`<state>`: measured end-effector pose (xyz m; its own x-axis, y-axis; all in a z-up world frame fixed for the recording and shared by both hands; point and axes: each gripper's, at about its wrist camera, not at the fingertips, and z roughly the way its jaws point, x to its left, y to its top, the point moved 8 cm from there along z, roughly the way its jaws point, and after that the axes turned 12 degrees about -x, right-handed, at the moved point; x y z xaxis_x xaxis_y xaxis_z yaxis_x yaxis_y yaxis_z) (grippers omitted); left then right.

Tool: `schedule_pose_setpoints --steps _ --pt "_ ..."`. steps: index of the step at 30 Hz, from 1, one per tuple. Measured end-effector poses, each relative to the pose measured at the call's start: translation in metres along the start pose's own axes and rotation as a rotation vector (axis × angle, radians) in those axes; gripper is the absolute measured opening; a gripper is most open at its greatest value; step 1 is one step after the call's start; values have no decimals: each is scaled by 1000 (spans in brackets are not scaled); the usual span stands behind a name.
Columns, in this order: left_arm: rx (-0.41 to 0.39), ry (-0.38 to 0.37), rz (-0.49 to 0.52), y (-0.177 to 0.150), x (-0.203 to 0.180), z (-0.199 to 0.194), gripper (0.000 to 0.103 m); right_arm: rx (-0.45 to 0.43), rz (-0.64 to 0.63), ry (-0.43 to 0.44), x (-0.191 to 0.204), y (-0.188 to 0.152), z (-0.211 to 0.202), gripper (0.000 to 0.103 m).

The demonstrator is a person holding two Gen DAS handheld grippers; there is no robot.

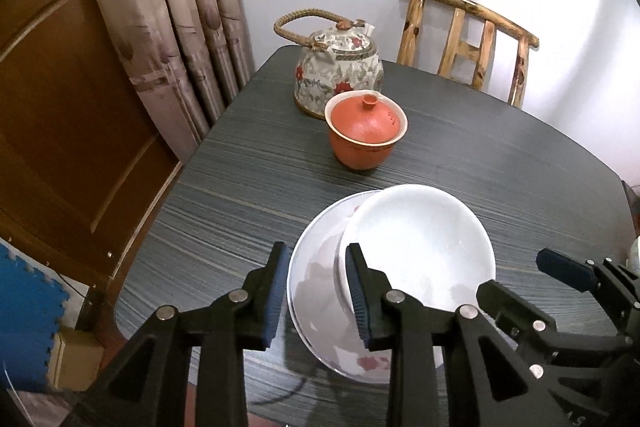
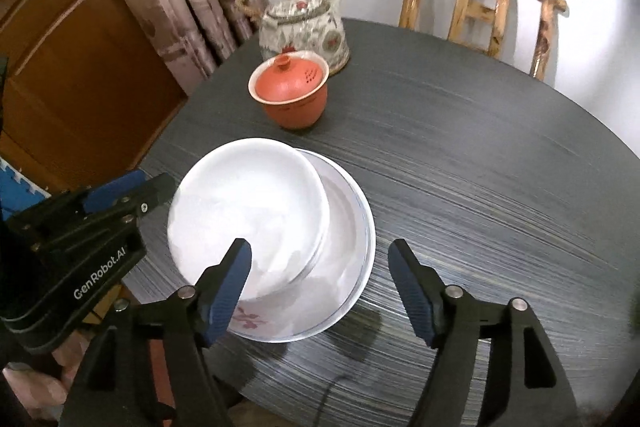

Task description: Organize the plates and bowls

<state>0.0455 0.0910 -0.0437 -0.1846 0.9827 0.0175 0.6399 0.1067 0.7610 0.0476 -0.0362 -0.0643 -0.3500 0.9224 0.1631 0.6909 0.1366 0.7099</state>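
Note:
A white bowl (image 1: 420, 247) rests tilted inside a larger white plate with a red flower print (image 1: 320, 291) near the table's front edge. Both also show in the right wrist view, bowl (image 2: 248, 207) and plate (image 2: 344, 267). My left gripper (image 1: 316, 295) is open, its fingers straddling the plate's left rim and the bowl's left wall. My right gripper (image 2: 320, 287) is open above the plate's near side, holding nothing; it also shows in the left wrist view (image 1: 532, 283).
An orange lidded cup (image 1: 366, 131) and a floral teapot (image 1: 336, 67) stand at the back of the dark round table (image 1: 500, 155). A wooden chair (image 1: 468, 39) is behind it. Curtain and wooden door are at left.

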Motion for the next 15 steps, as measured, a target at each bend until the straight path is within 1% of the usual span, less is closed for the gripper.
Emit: schedule_pose_setpoints --steps 2,9,12,15 --pt "-13 2 0 -3 0 -5 30 -22 2 -10 -2 -1 -5 72" --pt "-42 15 22 -12 -6 -15 34 -80 -11 -44 -5 -10 -20 77" --pt "-52 12 29 -17 -8 -19 34 -100 -13 -64 -8 -15 -25 80" --pt "-51 11 15 -23 -7 -20 34 -120 -27 -91 -10 -19 -29 85"
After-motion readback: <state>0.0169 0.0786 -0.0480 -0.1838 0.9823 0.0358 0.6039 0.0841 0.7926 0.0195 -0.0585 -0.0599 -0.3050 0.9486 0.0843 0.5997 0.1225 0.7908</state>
